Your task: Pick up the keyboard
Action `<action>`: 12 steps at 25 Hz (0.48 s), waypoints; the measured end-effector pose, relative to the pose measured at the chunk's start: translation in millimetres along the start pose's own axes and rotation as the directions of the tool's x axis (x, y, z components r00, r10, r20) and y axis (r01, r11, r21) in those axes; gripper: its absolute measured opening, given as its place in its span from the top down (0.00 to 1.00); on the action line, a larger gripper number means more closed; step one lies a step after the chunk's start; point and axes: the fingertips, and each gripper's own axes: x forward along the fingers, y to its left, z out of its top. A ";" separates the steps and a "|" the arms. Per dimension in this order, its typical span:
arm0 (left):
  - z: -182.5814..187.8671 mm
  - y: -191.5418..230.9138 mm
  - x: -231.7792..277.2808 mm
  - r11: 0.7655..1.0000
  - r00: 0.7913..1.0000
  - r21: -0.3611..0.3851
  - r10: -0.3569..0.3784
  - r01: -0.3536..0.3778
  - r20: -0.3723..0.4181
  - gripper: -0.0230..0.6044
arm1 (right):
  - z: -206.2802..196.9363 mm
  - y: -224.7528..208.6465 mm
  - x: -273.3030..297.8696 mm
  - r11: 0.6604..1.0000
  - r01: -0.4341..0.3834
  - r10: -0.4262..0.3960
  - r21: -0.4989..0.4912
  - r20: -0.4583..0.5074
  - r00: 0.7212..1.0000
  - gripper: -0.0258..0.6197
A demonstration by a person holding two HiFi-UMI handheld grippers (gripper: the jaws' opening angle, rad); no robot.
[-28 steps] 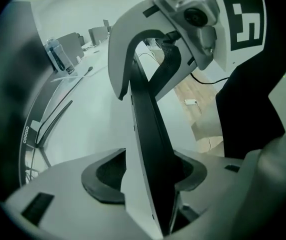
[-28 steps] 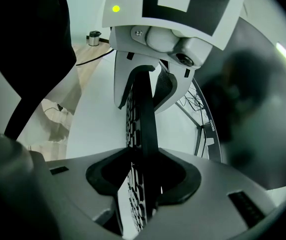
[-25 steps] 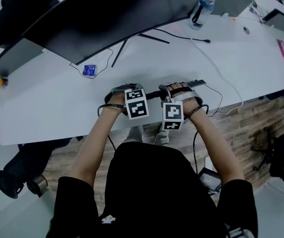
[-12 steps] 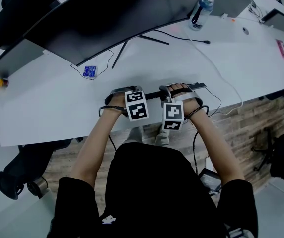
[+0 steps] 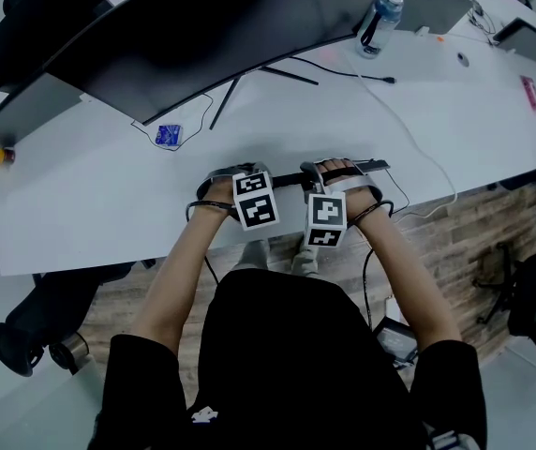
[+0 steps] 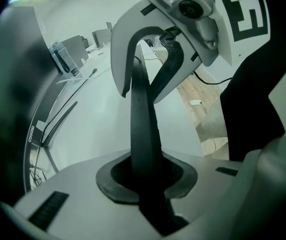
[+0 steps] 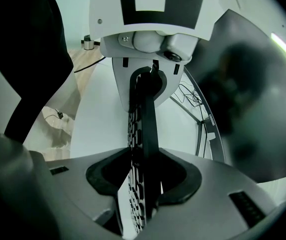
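While the person is leaning over the white bench [image 5: 81, 204], both hands are working low in the middle of the head view, right at the bench's near edge. The keyboard [image 5: 290, 178] is standing on its long edge there. It is showing as a thin dark bar running from the left gripper [image 5: 240, 174] across to the right gripper [image 5: 329, 172] and poking out a little past it toward the right. Whether its lower edge is touching the bench I cannot tell.

In the left gripper view the fingers [image 6: 108, 176] have just been closing, and they are pressing on the dark slab from both sides. The slab is running up the middle of that frame to the other gripper, which is arching over it at the top.

In the right gripper view the fingers [image 7: 100, 176] are clamping the same board, its keys facing the left of the frame.

Beyond the hands, a big dark monitor [image 5: 212, 26] is filling the upper part of the head view. A bottle [image 5: 380, 22] is standing at the upper right, and a small blue card [image 5: 168, 133] is lying just left of the monitor's stand. A pale cable [image 5: 418, 139] is trailing across the bench toward the right edge.
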 end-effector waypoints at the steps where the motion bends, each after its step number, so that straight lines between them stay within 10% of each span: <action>1: 0.2 0.4 0.1 1.000 1.000 0.005 0.007 -0.007 0.002 0.84 | 0.1 -0.1 -0.2 1.000 -0.001 0.001 0.001 0.001 1.000 0.72; 12: -2.9 3.1 -0.7 0.998 0.999 0.043 0.050 -0.050 0.002 0.84 | -7.1 -7.7 -19.8 0.990 -0.043 0.036 0.133 0.058 0.998 0.72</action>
